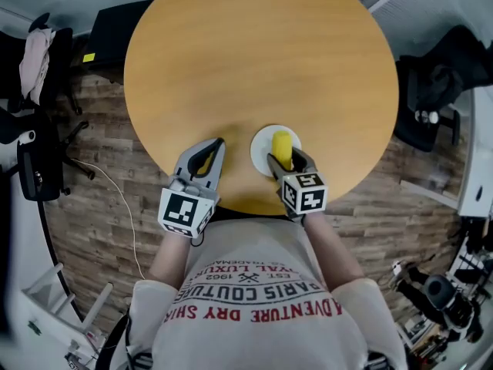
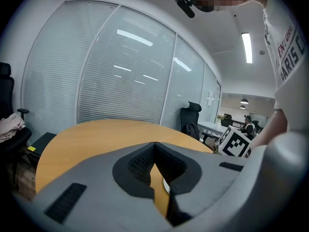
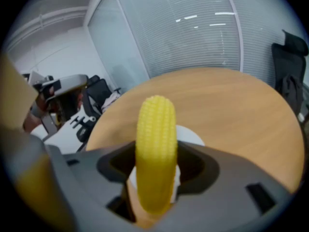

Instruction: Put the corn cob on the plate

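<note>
A yellow corn cob [image 1: 283, 148] lies lengthways between the jaws of my right gripper [image 1: 287, 157], which is shut on it. The cob is over a small white plate [image 1: 262, 142] near the front edge of the round wooden table [image 1: 262, 52]. In the right gripper view the corn cob [image 3: 155, 144] points away from the right gripper [image 3: 155, 153], with the plate [image 3: 192, 136] showing behind it. Whether the cob touches the plate I cannot tell. My left gripper [image 1: 219, 142] rests on the table left of the plate, shut and empty. In its own view the left gripper [image 2: 154, 145] has its tips together.
Black office chairs stand on the wood floor at the left [image 1: 38, 168] and at the right [image 1: 431, 91] of the table. A thin white cable [image 1: 123, 206] runs over the floor at the left. Glass walls with blinds [image 2: 120, 71] lie beyond the table.
</note>
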The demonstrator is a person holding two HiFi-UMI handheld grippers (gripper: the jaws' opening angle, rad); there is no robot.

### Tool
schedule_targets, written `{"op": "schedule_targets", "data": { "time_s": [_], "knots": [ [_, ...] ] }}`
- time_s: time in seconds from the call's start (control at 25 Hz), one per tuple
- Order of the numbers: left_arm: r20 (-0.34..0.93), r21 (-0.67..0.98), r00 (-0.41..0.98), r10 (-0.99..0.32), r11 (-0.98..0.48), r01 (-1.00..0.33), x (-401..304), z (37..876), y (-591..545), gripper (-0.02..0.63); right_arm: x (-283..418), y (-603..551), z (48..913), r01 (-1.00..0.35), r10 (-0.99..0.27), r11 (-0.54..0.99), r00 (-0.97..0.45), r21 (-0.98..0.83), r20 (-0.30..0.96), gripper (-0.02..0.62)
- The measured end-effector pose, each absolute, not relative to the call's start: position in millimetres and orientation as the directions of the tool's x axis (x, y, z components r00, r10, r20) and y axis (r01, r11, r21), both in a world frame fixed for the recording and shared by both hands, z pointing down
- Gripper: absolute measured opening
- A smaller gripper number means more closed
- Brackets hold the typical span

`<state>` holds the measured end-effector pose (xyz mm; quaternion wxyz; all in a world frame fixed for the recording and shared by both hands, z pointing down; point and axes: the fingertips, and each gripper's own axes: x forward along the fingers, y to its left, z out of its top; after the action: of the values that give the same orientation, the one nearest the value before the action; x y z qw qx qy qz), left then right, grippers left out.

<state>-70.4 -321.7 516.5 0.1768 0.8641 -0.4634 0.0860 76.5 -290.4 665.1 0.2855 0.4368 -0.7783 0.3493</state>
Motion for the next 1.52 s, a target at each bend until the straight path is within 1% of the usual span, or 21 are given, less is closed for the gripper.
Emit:
{"op": "schedule_targets", "data": {
  "time_s": [0.24, 0.44, 0.68, 0.96, 1.28, 1.4, 1.52],
  "knots": [
    [0.337, 0.211, 0.520, -0.785, -0.475, -0.854, -75, 531, -326, 0.032, 69, -296, 684, -0.855, -0.403, 0.411, -0.482, -0.317, 0.778, 0.267],
    [0.356, 0.200, 0.500, -0.790, -0.458, -0.866, -75, 537, -323, 0.032, 64, -299, 692, -0.846, -0.370, 0.413, -0.495, -0.338, 0.787, 0.267],
    [0.372, 0.207, 0.474, -0.798, -0.427, -0.880, -77, 534, -324, 0.032, 60, -297, 701, -0.845, -0.340, 0.434, -0.476, -0.314, 0.811, 0.267],
    [0.385, 0.202, 0.480, -0.789, -0.435, -0.877, -72, 538, -322, 0.032, 58, -296, 704, -0.848, -0.356, 0.456, -0.452, -0.270, 0.818, 0.267],
    [0.376, 0.176, 0.488, -0.788, -0.456, -0.872, -65, 535, -321, 0.032, 59, -299, 700, -0.844, -0.353, 0.429, -0.485, -0.322, 0.800, 0.267],
    [0.374, 0.172, 0.485, -0.791, -0.455, -0.874, -66, 532, -319, 0.032, 62, -305, 684, -0.848, -0.396, 0.425, -0.490, -0.318, 0.777, 0.267],
    [0.363, 0.164, 0.483, -0.796, -0.456, -0.875, -66, 527, -317, 0.032, 65, -313, 653, -0.847, -0.478, 0.432, -0.506, -0.309, 0.718, 0.266]
  ]
}}
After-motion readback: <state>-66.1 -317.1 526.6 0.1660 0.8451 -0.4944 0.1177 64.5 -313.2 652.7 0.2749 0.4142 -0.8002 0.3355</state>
